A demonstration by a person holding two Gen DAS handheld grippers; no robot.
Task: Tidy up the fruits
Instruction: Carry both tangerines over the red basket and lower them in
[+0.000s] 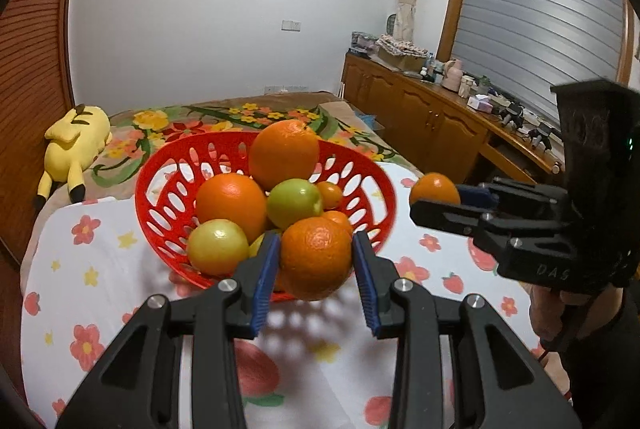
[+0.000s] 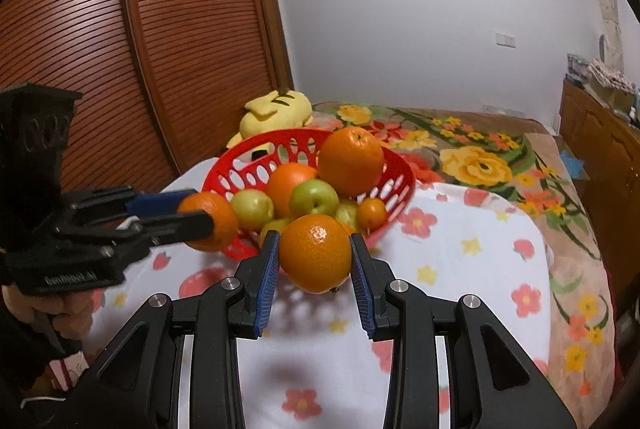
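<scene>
Gripped orange (image 1: 316, 257) above flowered sheet (image 1: 100, 269), bedroom behind.

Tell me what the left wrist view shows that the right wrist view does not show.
Only the left wrist view: the window blind and the cluttered top of the wooden cabinet.

Only the right wrist view: the wide slatted wooden door filling its left part.

Both: the red basket of fruit on the flowered cloth, the yellow plush toy, and an orange clamped in each gripper: left gripper on the left orange, right gripper on the right orange.
</scene>
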